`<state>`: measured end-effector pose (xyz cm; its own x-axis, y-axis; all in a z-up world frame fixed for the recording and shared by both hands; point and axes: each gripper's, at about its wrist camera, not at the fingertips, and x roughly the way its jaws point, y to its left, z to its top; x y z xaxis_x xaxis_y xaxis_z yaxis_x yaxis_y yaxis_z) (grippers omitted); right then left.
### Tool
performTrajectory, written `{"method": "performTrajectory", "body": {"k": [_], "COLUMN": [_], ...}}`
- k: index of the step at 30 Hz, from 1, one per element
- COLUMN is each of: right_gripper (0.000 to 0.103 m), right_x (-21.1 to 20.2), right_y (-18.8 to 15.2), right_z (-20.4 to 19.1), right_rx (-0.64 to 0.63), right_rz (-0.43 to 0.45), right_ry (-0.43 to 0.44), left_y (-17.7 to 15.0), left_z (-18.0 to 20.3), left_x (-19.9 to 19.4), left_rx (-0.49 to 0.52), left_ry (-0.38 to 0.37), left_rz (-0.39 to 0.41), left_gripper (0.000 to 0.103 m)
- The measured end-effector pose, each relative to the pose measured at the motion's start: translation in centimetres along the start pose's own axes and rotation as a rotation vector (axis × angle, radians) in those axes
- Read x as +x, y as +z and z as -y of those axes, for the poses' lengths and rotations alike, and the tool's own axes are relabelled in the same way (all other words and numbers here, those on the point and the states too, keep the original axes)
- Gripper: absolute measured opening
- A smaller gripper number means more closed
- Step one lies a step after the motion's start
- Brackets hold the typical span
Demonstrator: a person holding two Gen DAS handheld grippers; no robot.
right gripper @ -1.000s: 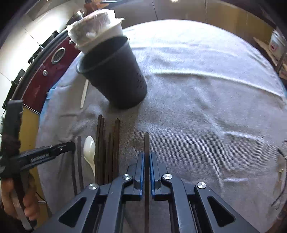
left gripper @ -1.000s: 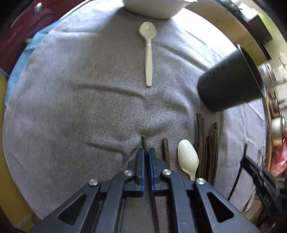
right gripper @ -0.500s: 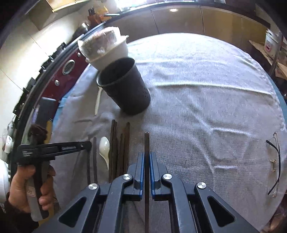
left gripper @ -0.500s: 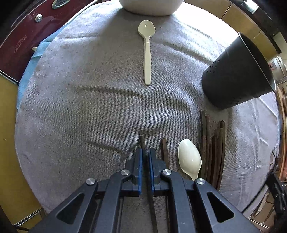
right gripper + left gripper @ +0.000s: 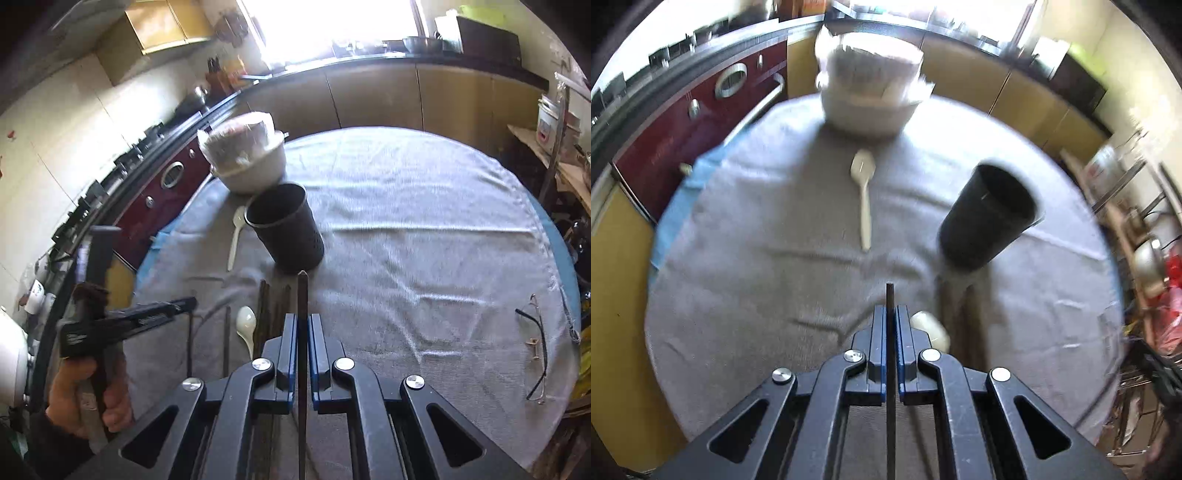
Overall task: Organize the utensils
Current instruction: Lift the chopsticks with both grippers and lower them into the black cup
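My left gripper (image 5: 891,314) is shut on a dark chopstick (image 5: 889,295) and holds it above the grey cloth. It also shows in the right wrist view (image 5: 184,303). My right gripper (image 5: 303,321) is shut on another dark chopstick (image 5: 303,291), raised above the table. A black perforated utensil holder (image 5: 284,229) stands ahead of both; it also shows in the left wrist view (image 5: 990,214). Several dark chopsticks (image 5: 269,306) lie in front of it. One cream spoon (image 5: 863,192) lies near the bowl, another cream spoon (image 5: 246,323) beside the chopsticks.
A white covered bowl (image 5: 871,96) stands at the far edge of the round table with its grey cloth (image 5: 424,229). Eyeglasses (image 5: 535,343) lie at the right edge. A dark red oven front (image 5: 683,122) and kitchen counters surround the table.
Both grippers have lifted away from the cloth with their chopsticks, and both views now look higher and farther across the table. The holder appears farther off.
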<state>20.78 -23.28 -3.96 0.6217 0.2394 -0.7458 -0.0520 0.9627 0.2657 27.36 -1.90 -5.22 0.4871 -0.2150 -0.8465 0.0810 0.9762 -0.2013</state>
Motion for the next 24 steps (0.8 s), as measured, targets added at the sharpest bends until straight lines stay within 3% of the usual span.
{"method": "performTrajectory", "body": {"k": [7, 14, 24], "right_gripper": [0.006, 0.006, 0.006], "right_x": [-2.2, -4.4, -7.7], "right_y": [0.5, 1.6, 7.1], "right_z": [-0.7, -0.7, -2.5], "right_rx": [-0.021, 0.002, -0.021], "right_rz": [0.052, 0.099, 0.232], "right_ry": [-0.017, 0.023, 0.020], "left_y": [0.1, 0.8, 5.7], "left_z": [1.1, 1.3, 3.6], "left_x": [-8.7, -12.4, -15.6], "left_rx": [0.079, 0.076, 0.118], "left_ry": [0.006, -0.061, -0.086], "left_rz": [0.226, 0.319, 0.402], "left_gripper": [0.004, 0.004, 0.004]}}
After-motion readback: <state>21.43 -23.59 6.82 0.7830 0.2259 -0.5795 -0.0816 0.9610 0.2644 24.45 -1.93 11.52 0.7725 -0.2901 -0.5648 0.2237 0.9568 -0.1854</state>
